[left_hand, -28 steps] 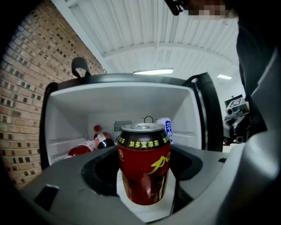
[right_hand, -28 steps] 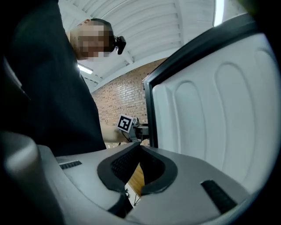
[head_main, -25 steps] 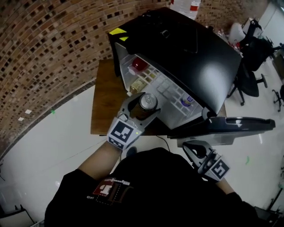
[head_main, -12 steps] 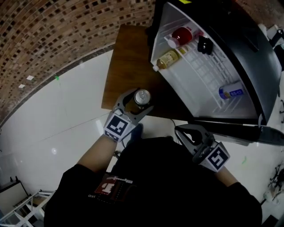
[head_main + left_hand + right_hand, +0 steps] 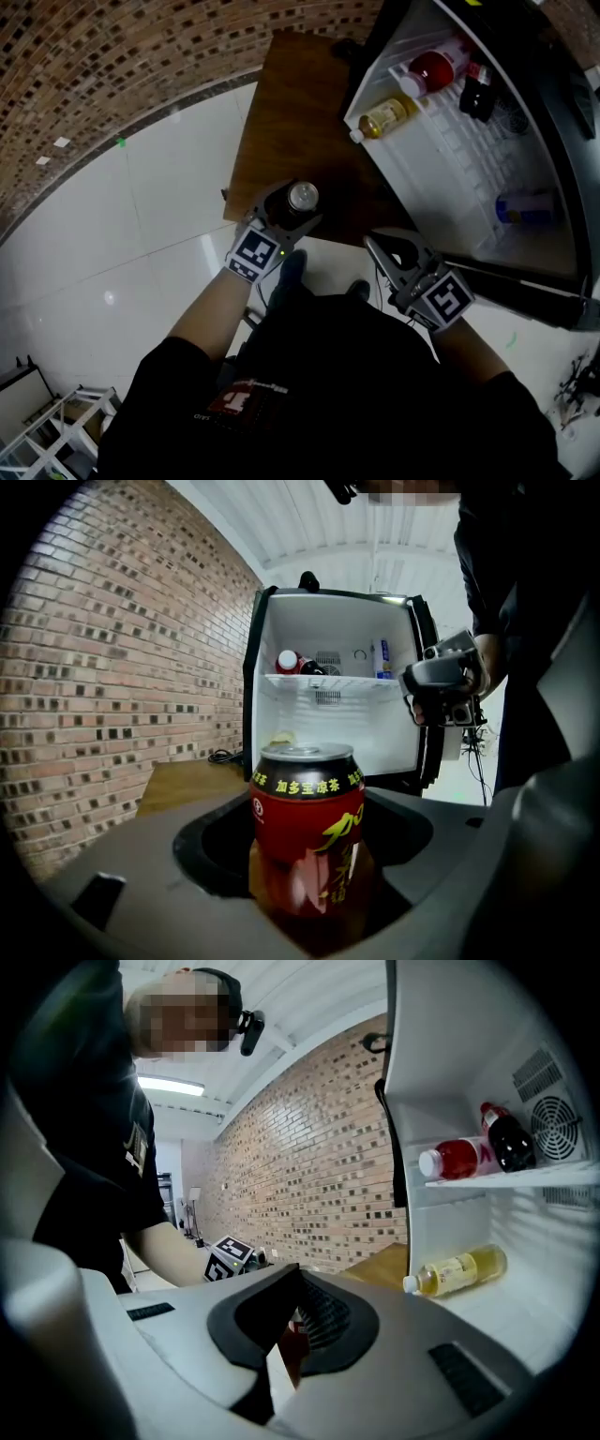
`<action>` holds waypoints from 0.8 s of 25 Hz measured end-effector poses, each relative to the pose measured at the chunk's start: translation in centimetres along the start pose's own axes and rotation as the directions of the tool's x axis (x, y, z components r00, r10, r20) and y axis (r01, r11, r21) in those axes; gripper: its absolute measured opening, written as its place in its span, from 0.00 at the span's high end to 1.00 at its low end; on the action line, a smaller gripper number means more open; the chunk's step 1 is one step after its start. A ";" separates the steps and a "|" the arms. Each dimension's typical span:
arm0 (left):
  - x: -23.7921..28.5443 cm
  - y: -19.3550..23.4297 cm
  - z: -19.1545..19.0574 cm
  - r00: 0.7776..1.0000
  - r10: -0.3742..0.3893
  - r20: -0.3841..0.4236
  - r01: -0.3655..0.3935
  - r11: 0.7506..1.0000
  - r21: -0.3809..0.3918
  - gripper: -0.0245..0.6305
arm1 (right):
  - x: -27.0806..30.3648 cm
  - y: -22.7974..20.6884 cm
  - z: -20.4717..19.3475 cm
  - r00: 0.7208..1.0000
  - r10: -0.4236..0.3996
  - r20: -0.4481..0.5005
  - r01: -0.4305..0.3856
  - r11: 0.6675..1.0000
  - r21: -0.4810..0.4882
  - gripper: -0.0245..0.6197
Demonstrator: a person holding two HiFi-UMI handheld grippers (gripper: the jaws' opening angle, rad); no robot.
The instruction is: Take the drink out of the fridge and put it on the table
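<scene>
A red drink can (image 5: 302, 197) with a silver top stands upright between the jaws of my left gripper (image 5: 292, 204), which is shut on it. In the head view the can hangs over the near edge of the brown wooden table (image 5: 291, 103), left of the open fridge (image 5: 441, 178). The left gripper view shows the can (image 5: 307, 817) close up in the left gripper (image 5: 307, 864), with the fridge (image 5: 328, 719) behind. My right gripper (image 5: 389, 248) is near the fridge's front with its jaw tips together and nothing held; its own view shows the same for the right gripper (image 5: 286, 1344).
Inside the fridge lie a yellow bottle (image 5: 386, 117), a red bottle (image 5: 436, 67), a dark bottle (image 5: 476, 89) and a blue-labelled container (image 5: 525, 208). The fridge door (image 5: 525, 286) swings out at the right. A brick wall (image 5: 112, 56) runs behind the table above white floor (image 5: 122, 234).
The left gripper has carried the can out from in front of the fridge shelves to above the table's near edge. The right gripper stays shut low beside the door.
</scene>
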State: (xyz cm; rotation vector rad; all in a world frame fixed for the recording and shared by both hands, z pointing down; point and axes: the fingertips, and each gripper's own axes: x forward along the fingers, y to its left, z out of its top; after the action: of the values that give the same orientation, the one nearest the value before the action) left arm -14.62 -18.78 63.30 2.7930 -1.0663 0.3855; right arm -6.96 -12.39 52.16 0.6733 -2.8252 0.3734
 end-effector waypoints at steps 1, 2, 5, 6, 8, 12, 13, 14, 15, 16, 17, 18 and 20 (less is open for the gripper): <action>0.2 0.2 -0.4 1.000 0.001 -0.002 -0.001 1.000 -0.001 0.46 | 0.5 -0.3 -0.3 1.000 0.000 -0.005 0.000 1.000 0.000 0.98; 0.5 0.4 -0.8 1.000 0.002 -0.003 -0.002 1.000 -0.003 0.46 | 0.9 -0.6 -0.6 1.000 0.001 -0.010 -0.001 1.000 -0.001 0.98; 1.5 0.7 -1.6 1.000 0.002 -0.003 -0.002 1.000 -0.005 0.46 | 1.7 -1.1 -1.4 1.000 0.007 -0.020 -0.007 1.000 -0.003 0.98; 1.7 0.7 -1.8 1.000 0.000 -0.005 0.000 1.000 -0.001 0.46 | 1.9 -1.1 -1.6 1.000 0.010 -0.025 -0.010 1.000 -0.002 0.98; 1.8 0.4 -2.5 1.000 -0.009 -0.012 0.009 1.000 0.006 0.46 | 2.1 -1.0 -1.9 0.999 0.014 -0.036 -0.014 1.000 0.000 0.98; 1.3 0.2 -4.1 1.000 -0.007 -0.003 0.006 1.000 -0.011 0.45 | 2.4 -1.0 -2.4 0.999 0.014 -0.047 -0.014 1.000 0.007 0.98; 1.3 0.3 -4.2 1.000 -0.007 -0.001 0.007 1.000 -0.015 0.45 | 2.4 -1.1 -2.6 0.999 0.013 -0.050 -0.013 1.000 0.010 0.98; 1.4 0.3 -4.3 1.000 -0.010 0.000 0.010 1.000 -0.018 0.45 | 2.4 -1.2 -2.7 0.999 0.012 -0.053 -0.011 1.000 0.011 0.98; 1.5 0.4 -4.2 1.000 -0.015 0.000 0.015 1.000 -0.023 0.45 | 2.3 -1.2 -2.7 0.998 0.011 -0.055 -0.010 1.000 0.012 0.98; 1.5 0.4 -4.1 1.000 -0.022 -0.002 0.022 0.999 -0.032 0.45 | 2.3 -1.1 -2.7 0.998 0.010 -0.055 -0.010 1.000 0.011 0.98; 1.5 0.3 -4.0 1.000 -0.027 -0.001 0.027 0.999 -0.046 0.44 | 2.3 -1.1 -2.6 0.999 0.011 -0.053 -0.010 1.000 0.010 0.98; 1.3 0.3 -3.8 1.000 -0.030 0.004 0.030 0.997 -0.065 0.38 | 2.3 -1.0 -2.5 0.999 0.013 -0.049 -0.012 1.000 0.009 0.98; 0.6 0.5 -3.4 1.000 -0.020 0.023 0.022 0.994 -0.106 0.31 | 2.3 -0.7 -2.2 0.999 0.017 -0.044 -0.016 1.000 0.005 0.98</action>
State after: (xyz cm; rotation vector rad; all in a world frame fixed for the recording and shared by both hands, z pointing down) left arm -15.16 -18.82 66.70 2.7188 -1.0294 0.2871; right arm -8.25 -13.32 55.00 0.6354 -2.7910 0.3925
